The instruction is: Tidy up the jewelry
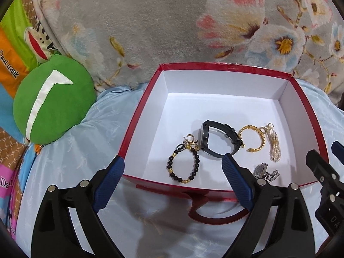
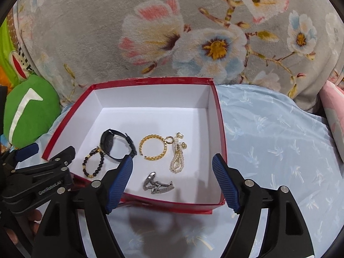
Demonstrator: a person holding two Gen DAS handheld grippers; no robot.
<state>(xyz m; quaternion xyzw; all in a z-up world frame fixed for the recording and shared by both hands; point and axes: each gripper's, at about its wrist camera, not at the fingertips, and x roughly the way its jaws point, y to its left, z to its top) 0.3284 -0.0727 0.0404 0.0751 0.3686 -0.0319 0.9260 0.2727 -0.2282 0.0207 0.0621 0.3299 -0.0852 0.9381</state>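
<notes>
A red box (image 1: 137,116) with a white inside, also in the right wrist view (image 2: 219,116), holds the jewelry. In it lie a black bead bracelet (image 1: 184,163) (image 2: 92,163), a black watch (image 1: 217,138) (image 2: 117,146), a gold chain bracelet (image 1: 254,138) (image 2: 153,147), a pearl strand (image 1: 273,144) (image 2: 178,158) and a silver watch (image 1: 265,172) (image 2: 158,185). My left gripper (image 1: 173,179) is open and empty above the box's near edge. My right gripper (image 2: 173,179) is open and empty above the near edge, over the silver watch.
The box sits on a light blue quilt (image 2: 279,137). A grey floral blanket (image 1: 172,21) rises behind it. A green round cushion (image 1: 51,99) lies at the left. The right gripper shows at the right edge of the left wrist view (image 1: 322,172).
</notes>
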